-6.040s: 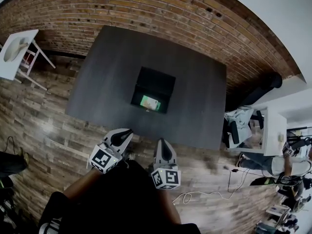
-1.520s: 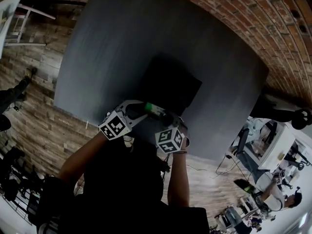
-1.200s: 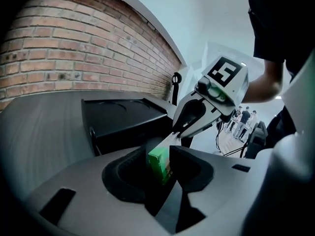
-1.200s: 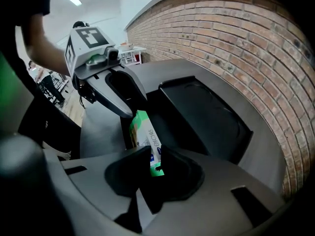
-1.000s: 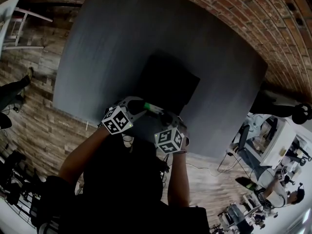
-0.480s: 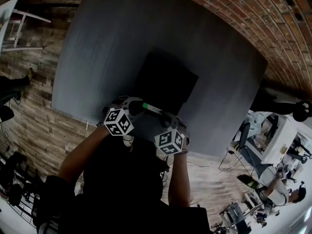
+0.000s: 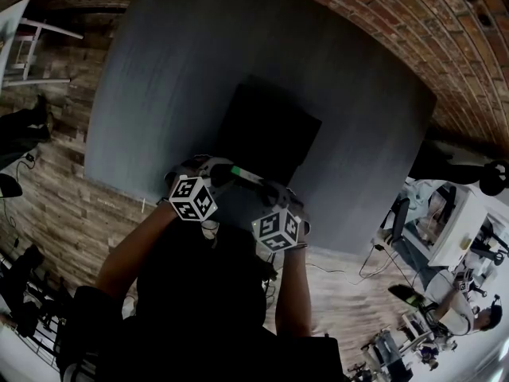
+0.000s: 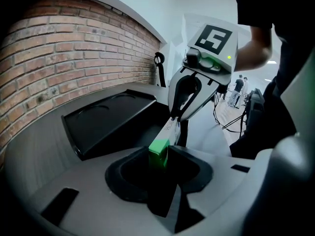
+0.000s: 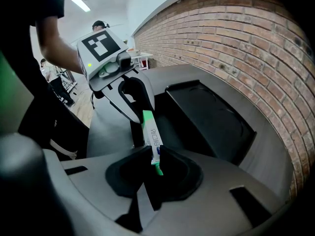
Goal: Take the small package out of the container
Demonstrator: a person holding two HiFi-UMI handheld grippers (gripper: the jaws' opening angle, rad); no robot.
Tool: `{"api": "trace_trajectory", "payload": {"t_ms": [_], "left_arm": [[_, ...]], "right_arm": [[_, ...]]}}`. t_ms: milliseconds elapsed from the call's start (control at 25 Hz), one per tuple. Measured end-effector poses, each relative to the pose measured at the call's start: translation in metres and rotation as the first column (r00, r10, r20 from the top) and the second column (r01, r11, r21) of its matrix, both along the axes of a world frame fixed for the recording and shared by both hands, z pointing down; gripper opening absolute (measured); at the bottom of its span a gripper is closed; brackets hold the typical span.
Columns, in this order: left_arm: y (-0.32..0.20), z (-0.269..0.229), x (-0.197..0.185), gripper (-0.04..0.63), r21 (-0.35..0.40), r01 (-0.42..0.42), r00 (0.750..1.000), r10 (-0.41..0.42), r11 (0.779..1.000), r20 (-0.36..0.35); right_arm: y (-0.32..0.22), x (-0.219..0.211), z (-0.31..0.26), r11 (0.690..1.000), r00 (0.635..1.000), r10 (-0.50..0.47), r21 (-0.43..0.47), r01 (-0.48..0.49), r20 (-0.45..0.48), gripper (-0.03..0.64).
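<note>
Two tools share one pack (image 9: 150,129) at the box's (image 7: 270,126) near edge, right tool (image 9: 152,154) pinching its thin sides, left tool (image 8: 158,156) just closing wide across its green end.

Red brick wall (image 7: 382,22), wood-plank floor (image 7: 56,205), dark grey table (image 7: 175,70)

Fisheye lenses bow the brick wall (image 7: 382,22) and the desk (image 7: 159,78) edges, and both gripper views darken to black at the corners. The head view is dim, the container (image 7: 270,130) a featureless black. A ceiling light strip (image 9: 81,4) glares white in the right gripper view.
</note>
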State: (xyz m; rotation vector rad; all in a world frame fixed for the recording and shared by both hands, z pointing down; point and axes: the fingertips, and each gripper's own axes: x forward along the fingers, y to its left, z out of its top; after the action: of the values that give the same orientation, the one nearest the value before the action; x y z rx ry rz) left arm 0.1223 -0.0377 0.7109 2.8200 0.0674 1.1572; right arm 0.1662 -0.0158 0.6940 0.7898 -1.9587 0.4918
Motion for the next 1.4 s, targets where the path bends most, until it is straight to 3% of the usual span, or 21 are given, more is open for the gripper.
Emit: {"api": "trace_trajectory", "payload": {"t_ms": [200, 880, 1400], "left_arm": [[0.009, -0.011, 0.007, 0.141, -0.03, -0.031, 0.998, 0.029, 0.999, -0.064], [0.012, -0.009, 0.005, 0.113, -0.034, -0.051, 0.997, 0.049, 0.998, -0.054], [-0.003, -0.014, -0.012, 0.109, -0.085, 0.077, 0.994, -0.083, 0.993, -0.072]], "right_arm": [[0.001, 0.007, 0.0, 1.0, 1.0, 0.006, -0.008, -0.006, 0.004, 0.066], [0.004, 0.007, -0.001, 1.0, 1.0, 0.027, 0.003, -0.027, 0.014, 0.067], [0.001, 0.015, -0.016, 0.994, 0.994, 0.103, 0.041, -0.104, 0.034, 0.071]]}}
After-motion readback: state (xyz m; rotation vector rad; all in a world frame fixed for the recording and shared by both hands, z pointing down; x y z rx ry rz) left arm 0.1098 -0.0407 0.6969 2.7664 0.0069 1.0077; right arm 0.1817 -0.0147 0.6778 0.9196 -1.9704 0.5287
